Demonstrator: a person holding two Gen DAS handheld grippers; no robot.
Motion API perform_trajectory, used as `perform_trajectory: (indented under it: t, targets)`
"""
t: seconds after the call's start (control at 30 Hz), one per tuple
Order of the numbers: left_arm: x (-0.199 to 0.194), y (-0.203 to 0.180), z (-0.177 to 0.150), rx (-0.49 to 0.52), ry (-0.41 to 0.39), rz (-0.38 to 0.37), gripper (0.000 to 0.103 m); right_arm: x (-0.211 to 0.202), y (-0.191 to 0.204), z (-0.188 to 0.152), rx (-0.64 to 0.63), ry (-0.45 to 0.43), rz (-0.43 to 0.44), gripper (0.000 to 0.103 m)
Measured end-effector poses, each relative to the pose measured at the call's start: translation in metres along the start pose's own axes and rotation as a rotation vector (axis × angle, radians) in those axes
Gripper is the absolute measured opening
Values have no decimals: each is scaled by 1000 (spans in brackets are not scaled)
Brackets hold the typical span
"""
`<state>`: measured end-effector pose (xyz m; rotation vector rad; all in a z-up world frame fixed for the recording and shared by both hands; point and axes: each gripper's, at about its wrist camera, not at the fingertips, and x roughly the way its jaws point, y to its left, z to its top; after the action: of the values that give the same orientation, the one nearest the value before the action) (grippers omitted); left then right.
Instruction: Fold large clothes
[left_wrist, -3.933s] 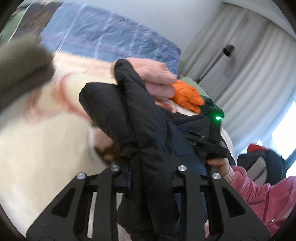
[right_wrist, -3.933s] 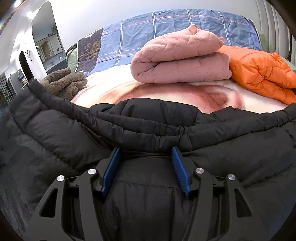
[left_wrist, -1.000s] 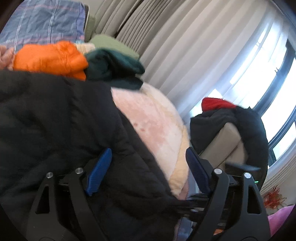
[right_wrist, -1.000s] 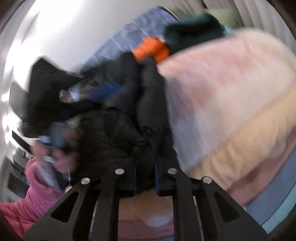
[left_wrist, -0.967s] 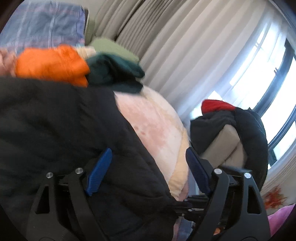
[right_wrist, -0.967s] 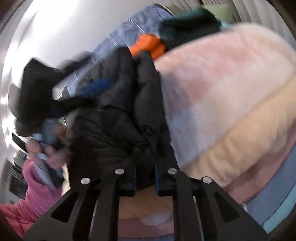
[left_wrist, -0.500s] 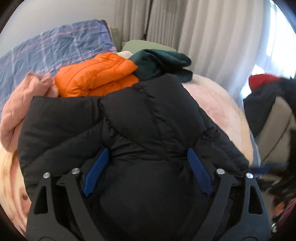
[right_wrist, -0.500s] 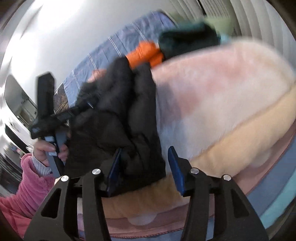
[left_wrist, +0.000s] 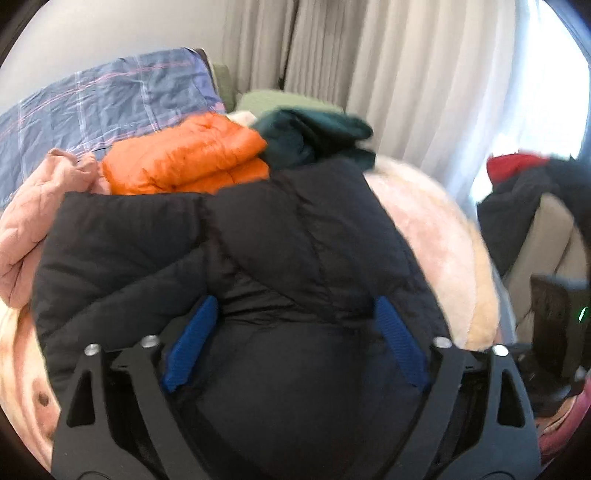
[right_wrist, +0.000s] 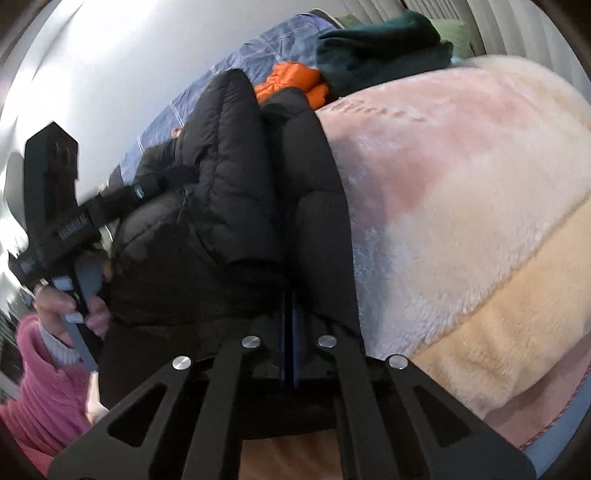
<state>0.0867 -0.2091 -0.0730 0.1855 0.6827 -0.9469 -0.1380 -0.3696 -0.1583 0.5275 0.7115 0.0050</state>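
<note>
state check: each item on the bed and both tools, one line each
black puffer jacket: folded, lying on the blanket
orange jacket: folded, stacked
pink jacket: folded
dark green garment: bunched, loosely folded
left tool: closing, jaws wide astride the black jacket
right tool: shut, jacket fabric around it

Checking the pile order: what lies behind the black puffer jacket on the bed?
Behind the black puffer jacket sit a folded orange quilted jacket, a dark green garment and a pink quilted garment. The jacket covers their near edges and the blanket beneath it.
</note>
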Motion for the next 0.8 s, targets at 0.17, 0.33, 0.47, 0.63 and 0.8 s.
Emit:
perform_trajectory:
  t: [0.17, 0.33, 0.47, 0.63, 0.8]
  targets:
    - [-38, 38, 12, -155, -129, 21, 56, -1, 4, -3, -12, -10, -15, 0]
    - [-12, 78, 0, -112, -27, 223, 51, 5, 1, -1, -18, -10, 1, 0]
    - [17, 102, -20, -175, 17, 168, 51, 8, 4, 0, -32, -9, -16, 0]
    - [22, 105, -19, -173, 46, 161, 51, 7, 2, -5, -21, -8, -12, 0]
    - [17, 99, -22, -164, 30, 170, 51, 6, 10, -2, -69, -12, -56, 0]
